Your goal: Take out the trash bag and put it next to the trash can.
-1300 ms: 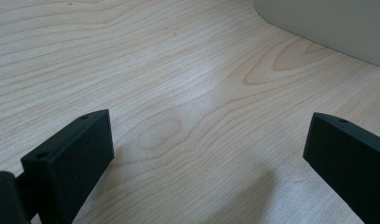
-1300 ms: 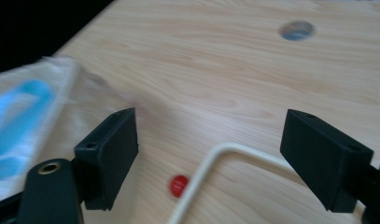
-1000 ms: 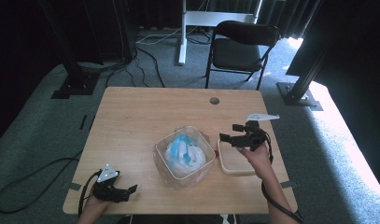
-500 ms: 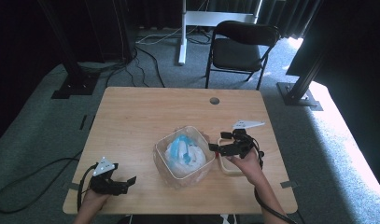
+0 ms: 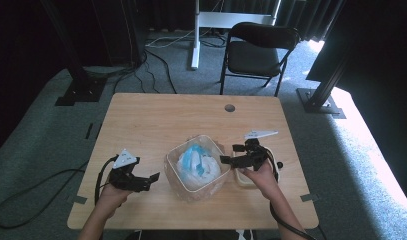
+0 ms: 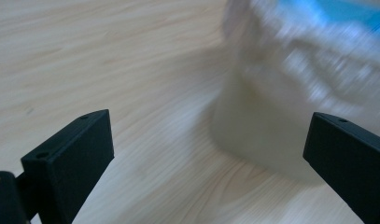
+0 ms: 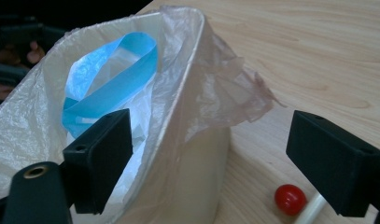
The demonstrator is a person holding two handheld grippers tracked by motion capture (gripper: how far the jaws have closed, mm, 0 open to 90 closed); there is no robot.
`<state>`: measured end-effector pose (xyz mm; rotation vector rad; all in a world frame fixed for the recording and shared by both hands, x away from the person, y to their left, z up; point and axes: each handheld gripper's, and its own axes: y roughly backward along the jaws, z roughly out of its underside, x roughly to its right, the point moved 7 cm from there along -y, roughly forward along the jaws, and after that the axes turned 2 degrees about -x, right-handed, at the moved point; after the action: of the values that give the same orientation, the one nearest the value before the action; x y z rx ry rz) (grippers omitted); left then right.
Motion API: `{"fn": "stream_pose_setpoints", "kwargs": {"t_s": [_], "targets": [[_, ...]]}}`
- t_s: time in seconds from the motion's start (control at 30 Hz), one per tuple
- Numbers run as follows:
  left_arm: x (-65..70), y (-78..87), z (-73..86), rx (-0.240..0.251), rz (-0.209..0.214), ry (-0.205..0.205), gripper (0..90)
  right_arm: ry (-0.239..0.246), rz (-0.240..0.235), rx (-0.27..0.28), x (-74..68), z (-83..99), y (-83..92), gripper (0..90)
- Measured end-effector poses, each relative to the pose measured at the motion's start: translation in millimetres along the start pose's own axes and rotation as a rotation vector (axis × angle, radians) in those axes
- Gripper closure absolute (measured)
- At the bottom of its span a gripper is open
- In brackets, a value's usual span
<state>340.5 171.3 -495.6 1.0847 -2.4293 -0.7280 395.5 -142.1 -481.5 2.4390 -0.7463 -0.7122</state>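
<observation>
A small whitish bin [image 5: 201,192] lined with a thin plastic bag [image 7: 215,98] stands at the table's middle front. Blue and white crumpled material [image 5: 193,161] lies inside; the right gripper view has a blue band [image 7: 113,79] of it. My right gripper [image 5: 230,154] is at the bin's right rim. Its jaws have just been closing a little but still stand wide, with the rim and bag edge between them [image 7: 211,135], untouched. My left gripper [image 5: 152,179] hovers just left of the bin, open [image 6: 211,126], facing the blurred bin wall [image 6: 267,126].
A shallow white tray [image 5: 243,181] lies under my right hand, and a small red ball [image 7: 290,199] rests by its edge. The table [image 5: 156,125] has a round hole [image 5: 229,107] at the back. A black folding chair [image 5: 258,55] stands beyond it.
My left gripper has risen and moved right toward the bin. My right gripper has moved left from above the tray to the bin's right rim.
</observation>
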Motion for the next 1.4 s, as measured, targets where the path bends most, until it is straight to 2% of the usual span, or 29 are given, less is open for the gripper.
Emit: {"fn": "stream_pose_setpoints", "kwargs": {"t_s": [0.03,0.17,0.23,0.27,0.33,0.43,0.5,0.57,0.6,0.73,0.83,0.93,0.97,1.07,1.13,1.23,1.3,1.4], "targets": [[2.1,-1.7,-4.6,0.007,0.005,0.006,1.7,-0.003,0.005,-0.005,0.0,0.1,-1.3,15.8],[9.4,-7.7,-20.2,0.022,0.037,0.013,1.7,0.004,-0.027,-0.021,-5.0,1.4,-6.0,25.5],[12.4,-10.4,-25.9,0.022,0.035,0.011,1.8,0.013,-0.035,-0.035,-7.5,3.3,-7.2,35.2],[12.4,-10.4,-25.9,0.022,0.035,0.011,1.8,0.013,-0.035,-0.035,-7.5,3.3,-7.2,35.2],[15.5,-12.7,-31.7,0.017,-0.003,0.006,4.7,0.011,-0.030,-0.059,-10.0,6.1,-8.2,40.2],[19.6,-15.2,-37.7,0.016,0.033,0.015,4.8,0.012,-0.041,-0.087,-14.9,8.6,-8.9,47.1],[19.0,-17.2,-41.4,0.015,0.036,0.023,5.4,0.024,-0.045,-0.105,-17.8,9.4,-10.2,52.7],[18.4,-17.8,-45.1,0.026,0.038,0.038,9.2,0.026,-0.043,-0.108,-18.8,9.1,-10.9,57.2],[18.2,-17.7,-46.8,0.030,0.038,0.045,16.3,0.027,-0.037,-0.107,-18.5,9.0,-11.1,59.8],[17.6,-22.2,-53.7,0.020,0.032,0.058,18.1,0.014,-0.045,-0.103,-16.5,9.0,-10.7,63.9],[19.7,-29.5,-57.4,-0.013,0.040,0.044,30.9,0.021,-0.031,-0.105,-17.6,7.5,-10.1,67.2],[23.7,-38.9,-59.1,-0.061,0.023,0.006,41.1,0.019,-0.022,-0.113,-18.3,6.4,-9.9,69.6],[25.1,-42.0,-58.7,-0.076,0.019,-0.005,42.0,0.019,-0.018,-0.116,-18.5,6.2,-9.9,70.1],[28.4,-50.3,-53.5,-0.129,0.002,-0.044,54.3,0.011,-0.010,-0.121,-18.7,5.9,-10.0,71.1],[30.6,-52.7,-51.3,-0.132,0.012,-0.053,60.0,0.008,-0.003,-0.124,-18.8,5.8,-10.0,71.9],[32.8,-51.7,-52.6,-0.124,-0.024,-0.080,73.2,0.003,0.014,-0.128,-19.2,5.6,-10.1,73.6],[34.1,-49.8,-53.6,-0.122,-0.019,-0.083,80.4,0.002,0.039,-0.130,-18.7,4.8,-9.5,76.7],[36.6,-44.9,-57.6,-0.112,-0.009,-0.094,83.0,-0.005,0.060,-0.123,-16.1,3.1,-7.2,78.6]]}}
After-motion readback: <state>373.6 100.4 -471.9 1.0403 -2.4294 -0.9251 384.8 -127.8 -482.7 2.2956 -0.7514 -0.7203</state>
